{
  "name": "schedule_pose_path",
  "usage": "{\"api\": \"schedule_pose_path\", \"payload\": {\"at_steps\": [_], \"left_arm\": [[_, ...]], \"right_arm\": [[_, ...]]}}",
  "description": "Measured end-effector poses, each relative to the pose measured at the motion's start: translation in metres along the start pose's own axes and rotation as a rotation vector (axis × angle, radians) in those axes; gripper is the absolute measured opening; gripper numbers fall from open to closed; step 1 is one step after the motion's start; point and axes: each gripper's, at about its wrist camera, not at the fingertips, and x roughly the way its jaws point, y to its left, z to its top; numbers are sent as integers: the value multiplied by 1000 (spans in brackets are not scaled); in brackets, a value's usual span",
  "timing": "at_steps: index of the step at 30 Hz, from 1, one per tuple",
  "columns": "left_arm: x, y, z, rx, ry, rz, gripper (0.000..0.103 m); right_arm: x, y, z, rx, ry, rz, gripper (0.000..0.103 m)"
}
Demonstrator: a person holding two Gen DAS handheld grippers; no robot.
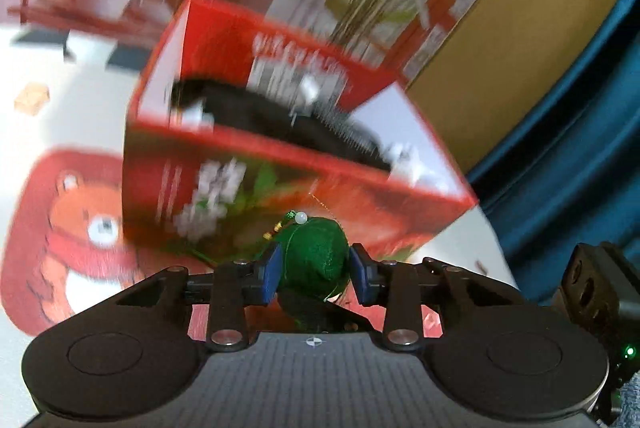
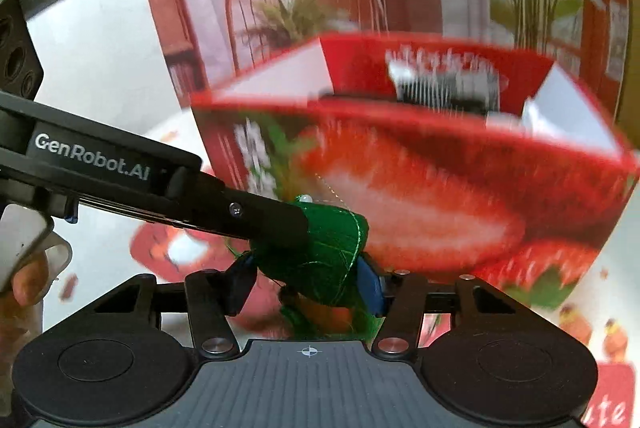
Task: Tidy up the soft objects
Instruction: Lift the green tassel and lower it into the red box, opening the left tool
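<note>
Evidently both grippers share one soft green pouch. The left gripper pinches it, blue pads against its sides, jaws partly closed. The right gripper straddles the same pouch; whether its pads actually press is hard to tell. Just beyond stands an open red box on the white table, probably where the pouch is meant to go.

Green felt ornament (white-beaded), gripped aloft.
</note>
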Motion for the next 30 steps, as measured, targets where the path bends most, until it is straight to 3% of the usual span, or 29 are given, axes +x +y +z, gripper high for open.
{"api": "schedule_pose_path", "payload": {"at_steps": [11,18,23,30], "left_arm": [[-67,-32,68,57,-265,-16,38],[-76,-53,102,126,-369,-14,38],[-57,-52,112,129,-355,-19,41],[-23,-32,109,106,-264,-18,41]], "right_arm": [[-35,18,83,-126,-203,65,49],[-44,19,136,-195,-347,34,48],[-33,10,151,-240,-383,0,48],[-6,-3,138,-240,-331,-36,48]]}}
